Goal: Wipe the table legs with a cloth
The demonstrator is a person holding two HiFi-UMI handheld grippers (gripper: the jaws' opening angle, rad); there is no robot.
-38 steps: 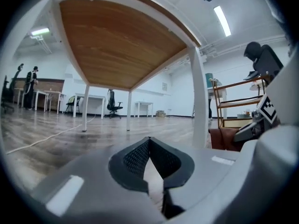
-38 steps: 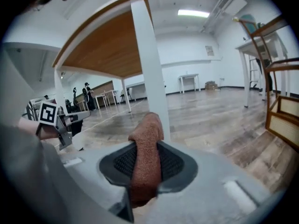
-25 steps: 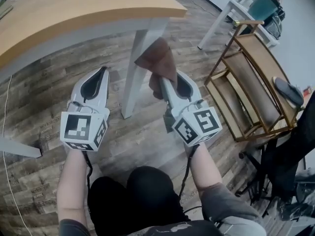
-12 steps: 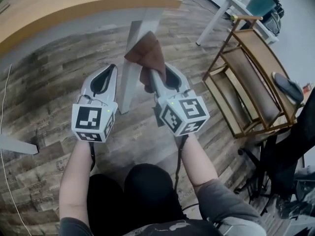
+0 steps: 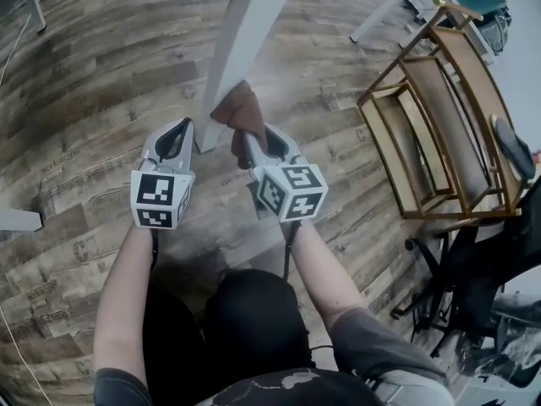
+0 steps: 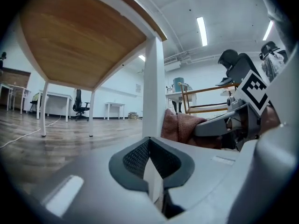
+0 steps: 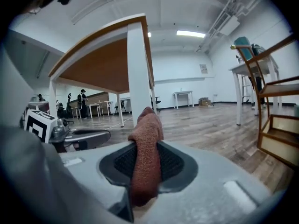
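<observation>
Looks like mid-wipe: right gripper [image 5: 247, 139] pinches the cloth [image 5: 240, 109] by the table leg [image 5: 246, 32] bottom; left gripper [image 5: 183, 126] is closed and empty.

Cloth [image 5: 241, 112] beside table leg [image 5: 248, 32]; shelf [image 5: 461, 91] at right.

Bright, even indoor light from ceiling strip lights [image 6: 202, 31]; white walls washed pale. Pale sheen on wood floor [image 5: 338, 66], shadows faint and soft. Strong fisheye bend in all views; black vignette rims both gripper views. Left gripper [image 6: 149, 141] shell, close to lens, soft; cloth [image 7: 145, 148] fairly sharp.
</observation>
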